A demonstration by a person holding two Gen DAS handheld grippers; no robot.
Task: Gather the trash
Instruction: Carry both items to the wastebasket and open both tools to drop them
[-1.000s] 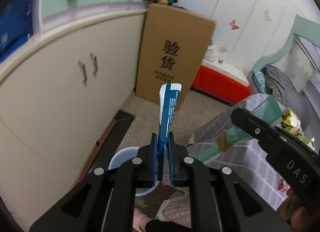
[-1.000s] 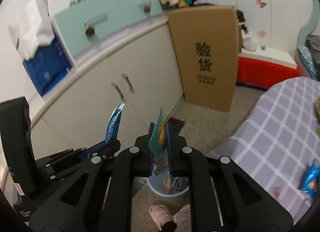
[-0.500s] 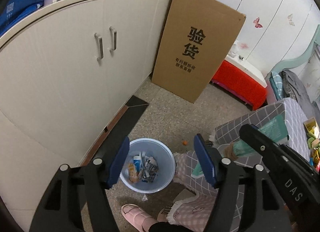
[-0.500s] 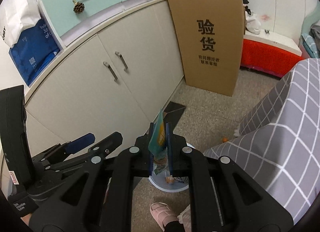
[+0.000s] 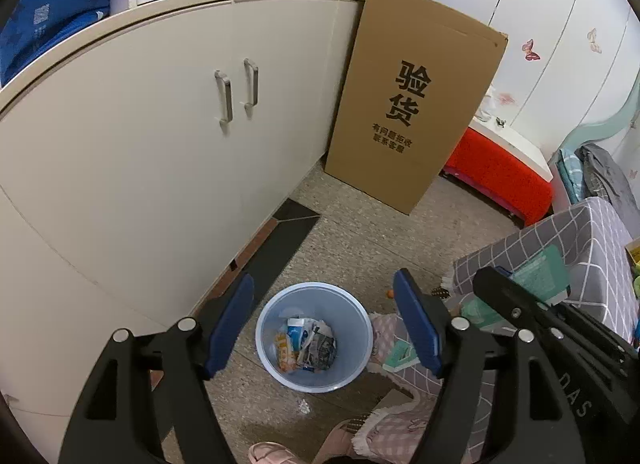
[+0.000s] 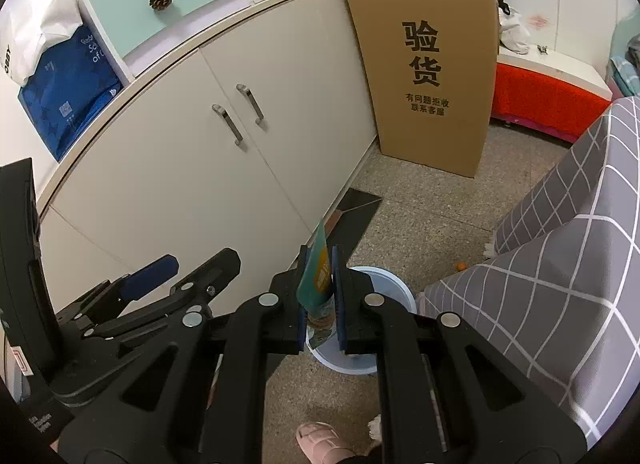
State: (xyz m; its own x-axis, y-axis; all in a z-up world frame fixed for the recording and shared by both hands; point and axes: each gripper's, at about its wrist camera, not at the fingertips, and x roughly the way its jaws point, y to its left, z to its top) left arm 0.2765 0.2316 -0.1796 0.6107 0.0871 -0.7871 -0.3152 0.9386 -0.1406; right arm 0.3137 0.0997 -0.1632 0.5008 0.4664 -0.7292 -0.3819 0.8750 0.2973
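While my right claw point(image 6: 319, 296) pinches a thin teal wrapper point(image 6: 317, 276) flat between its pads, my left claw point(image 5: 324, 324) is opening with nothing between its jaws. The pale blue bin point(image 5: 352, 312) sits on the floor just beyond both, at twelve o'clock. The wrapper looks light, limp and slick, so I judge the grip low on its body safest.

Cream cabinet point(image 5: 160, 151), speckled floor point(image 5: 352, 240), cardboard box point(image 5: 412, 111).
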